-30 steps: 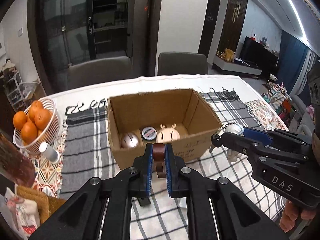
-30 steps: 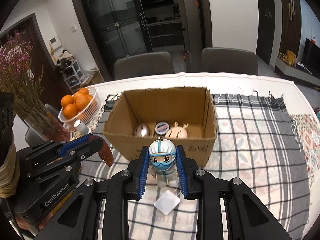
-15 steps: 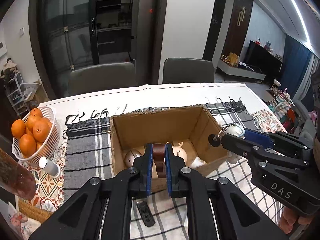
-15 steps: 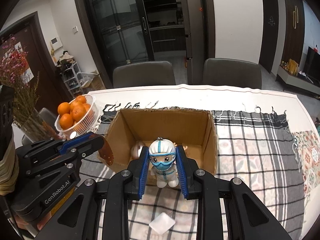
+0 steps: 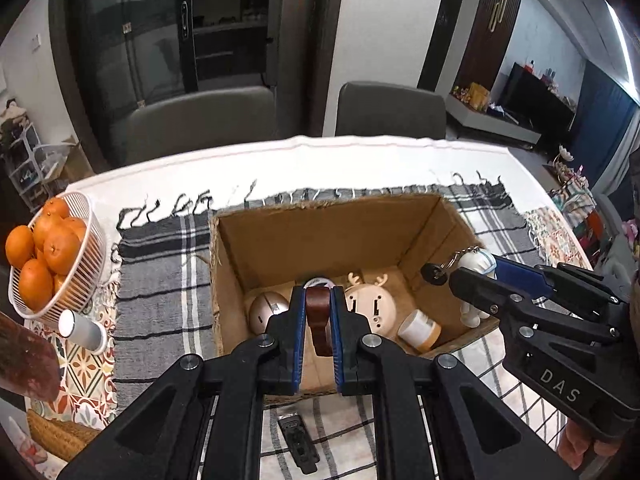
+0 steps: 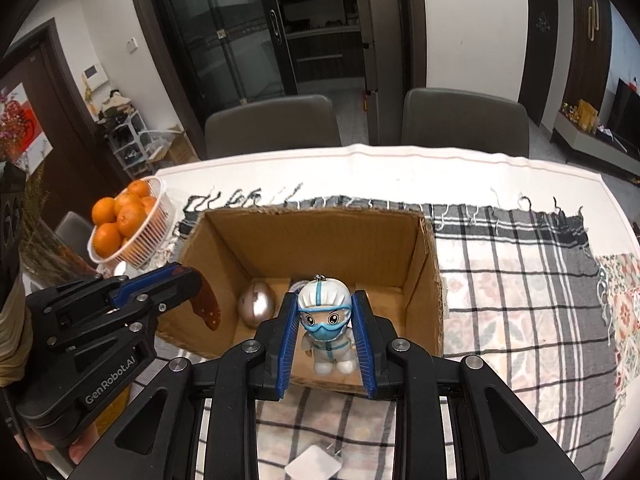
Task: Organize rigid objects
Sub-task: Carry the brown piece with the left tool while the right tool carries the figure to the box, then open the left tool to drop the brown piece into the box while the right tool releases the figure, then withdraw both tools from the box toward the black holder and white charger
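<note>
An open cardboard box (image 5: pixel 328 232) stands on a plaid cloth; it also shows in the right wrist view (image 6: pixel 320 236). Inside lie a silver egg-shaped object (image 5: pixel 267 311), a cream deer-faced object (image 5: pixel 370 304), a round tin and a small orange-capped jar (image 5: pixel 420 329). My left gripper (image 5: pixel 317 322) is shut on a brown wooden-handled piece (image 5: pixel 318 318), above the box's near edge. My right gripper (image 6: pixel 325 330) is shut on a white-and-blue masked figurine (image 6: pixel 326 326) with a keyring, over the box's near right side.
A white basket of oranges (image 5: pixel 48 256) and a small white cylinder (image 5: pixel 82 330) are at the left. A black clip-like object (image 5: pixel 298 442) and a white adapter (image 6: pixel 314 464) lie on the cloth in front of the box. Two chairs stand behind the table.
Both grippers rose and moved forward with their objects, from in front of the box to above its near edge. More of the box's inside shows now.
</note>
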`<control>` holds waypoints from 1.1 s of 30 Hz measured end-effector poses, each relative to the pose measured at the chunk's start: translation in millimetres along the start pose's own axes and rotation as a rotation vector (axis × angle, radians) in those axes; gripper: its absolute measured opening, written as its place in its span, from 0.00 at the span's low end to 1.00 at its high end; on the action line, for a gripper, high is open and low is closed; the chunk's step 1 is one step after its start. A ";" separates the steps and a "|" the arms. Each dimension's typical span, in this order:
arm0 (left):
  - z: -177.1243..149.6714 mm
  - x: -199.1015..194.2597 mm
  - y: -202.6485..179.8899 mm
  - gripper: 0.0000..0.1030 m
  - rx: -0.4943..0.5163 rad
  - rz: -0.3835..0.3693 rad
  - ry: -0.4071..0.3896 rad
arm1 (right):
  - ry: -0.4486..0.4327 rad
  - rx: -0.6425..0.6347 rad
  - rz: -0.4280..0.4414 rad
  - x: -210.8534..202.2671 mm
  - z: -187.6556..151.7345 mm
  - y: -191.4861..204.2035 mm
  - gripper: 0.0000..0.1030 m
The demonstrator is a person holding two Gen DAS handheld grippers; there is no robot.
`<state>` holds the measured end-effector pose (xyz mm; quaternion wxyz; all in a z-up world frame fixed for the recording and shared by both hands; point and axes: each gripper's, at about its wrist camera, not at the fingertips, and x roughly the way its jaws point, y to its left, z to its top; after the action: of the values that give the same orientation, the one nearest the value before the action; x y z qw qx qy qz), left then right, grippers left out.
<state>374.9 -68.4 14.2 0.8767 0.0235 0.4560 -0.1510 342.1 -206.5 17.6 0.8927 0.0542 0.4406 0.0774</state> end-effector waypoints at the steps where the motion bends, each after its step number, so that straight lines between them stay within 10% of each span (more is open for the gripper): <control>1: -0.4 2.9 0.3 0.13 0.001 -0.003 0.009 | 0.008 -0.001 -0.003 4.0 -0.3 -0.4 0.27; 33: -43.9 -39.5 5.3 0.18 -0.006 0.040 -0.032 | -0.014 -0.005 -0.033 -28.3 -29.0 16.3 0.32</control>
<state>320.3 -45.9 20.0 0.8868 0.0277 0.4418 -0.1326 300.6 -194.9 24.7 0.8971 0.0450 0.4349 0.0633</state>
